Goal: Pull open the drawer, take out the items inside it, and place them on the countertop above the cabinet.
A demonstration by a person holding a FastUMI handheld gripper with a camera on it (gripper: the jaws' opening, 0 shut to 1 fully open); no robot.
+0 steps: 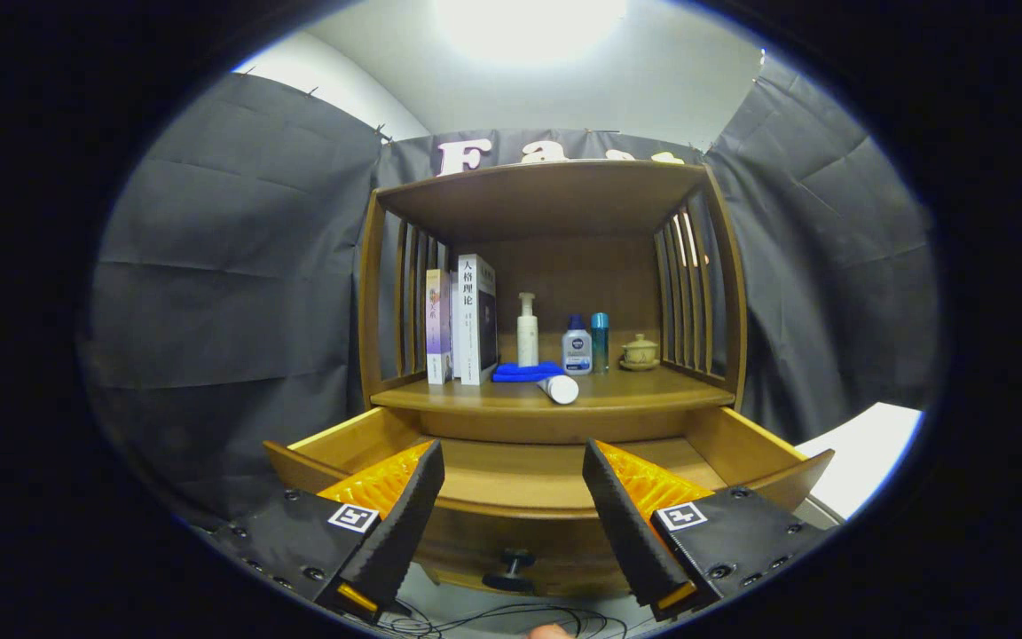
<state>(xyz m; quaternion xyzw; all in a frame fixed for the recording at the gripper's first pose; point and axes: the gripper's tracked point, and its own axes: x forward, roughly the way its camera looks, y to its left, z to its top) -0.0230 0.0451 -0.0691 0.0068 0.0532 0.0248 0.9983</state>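
— While the gripper [511, 497] hangs released, fingers spread and grasping nothing, what could go wrong?

— The drawer [546, 484] is pulled open just ahead of the fingers, its knob [511, 568] at 6 o'clock between them. The visible drawer floor looks bare. A tube [558, 389] lies at the countertop [635, 390] edge, at 12 o'clock; a careless brush could roll it off.

— And the room?

— A wooden cabinet with books [462, 324] at 11 o'clock, bottles [564, 342] behind the tube, dark cloth all round

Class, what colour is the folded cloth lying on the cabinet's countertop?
Blue; the cloth shows in the gripper view, beyond the open tool.
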